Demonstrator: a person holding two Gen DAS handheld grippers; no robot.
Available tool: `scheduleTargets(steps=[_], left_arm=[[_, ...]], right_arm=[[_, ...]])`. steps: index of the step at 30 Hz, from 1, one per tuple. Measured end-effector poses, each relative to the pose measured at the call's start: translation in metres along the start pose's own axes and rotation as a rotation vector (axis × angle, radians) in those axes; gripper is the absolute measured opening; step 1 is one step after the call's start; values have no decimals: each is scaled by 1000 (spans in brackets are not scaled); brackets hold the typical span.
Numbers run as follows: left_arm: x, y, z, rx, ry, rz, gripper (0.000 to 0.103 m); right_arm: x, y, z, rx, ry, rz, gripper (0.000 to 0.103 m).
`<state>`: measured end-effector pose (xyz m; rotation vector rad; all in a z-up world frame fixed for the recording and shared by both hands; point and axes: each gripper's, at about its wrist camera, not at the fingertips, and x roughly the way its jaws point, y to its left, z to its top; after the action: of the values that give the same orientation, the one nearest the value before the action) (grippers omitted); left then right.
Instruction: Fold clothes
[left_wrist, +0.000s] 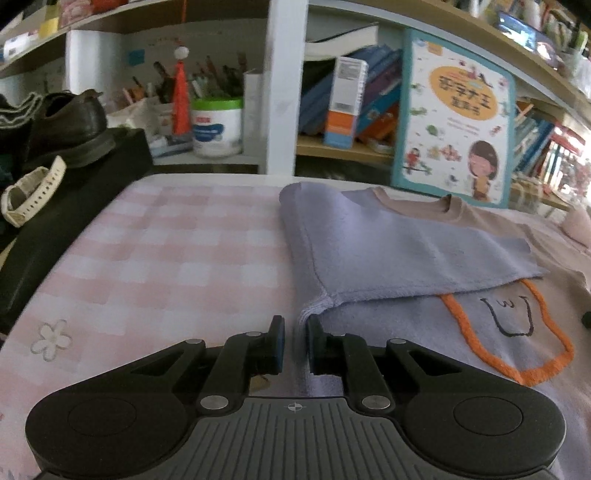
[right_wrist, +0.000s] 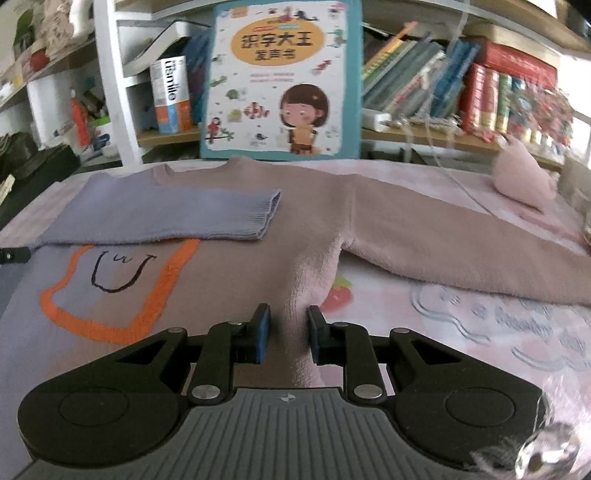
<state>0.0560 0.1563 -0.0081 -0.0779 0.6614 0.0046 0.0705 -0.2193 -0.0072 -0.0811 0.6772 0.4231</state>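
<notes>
Left wrist view: your left gripper (left_wrist: 295, 345) sits low at the near left edge of the sweater (left_wrist: 424, 332), jaws narrowed around the lavender hem corner, though whether they truly pinch the knit you cannot tell. The lavender sleeve (left_wrist: 388, 251) already lies folded across the chest, above the orange-outlined face motif (left_wrist: 509, 325), on the pink checked cloth (left_wrist: 166, 251). Right wrist view: your right gripper (right_wrist: 288, 338) straddles the sweater's right side seam, jaws partly open with pink knit between them, not visibly clamped. The pink sleeve (right_wrist: 461, 243) lies stretched out to the side, unfolded. By this look, one sleeve is in; the other sleeve and the body folds remain.
</notes>
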Motion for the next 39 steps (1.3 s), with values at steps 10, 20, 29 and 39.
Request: scheduleTargets(steps=[10,20,29,39], left_arm=[[-6,-8,-2,48,-22,51,17],[-62,-39,0,121,-182,79,81],[-73,-74,-2,96,-223,-75,95],[-52,-119,-18,159,-209,-166,95]], right_arm=[[1,4,0,-10,-17,-8,28],[-29,-1,-7,3,-97,-59,83],[-55,-14,-13,43,-118,-115,91],[-65,-39,-16,85,-120,-214,91]])
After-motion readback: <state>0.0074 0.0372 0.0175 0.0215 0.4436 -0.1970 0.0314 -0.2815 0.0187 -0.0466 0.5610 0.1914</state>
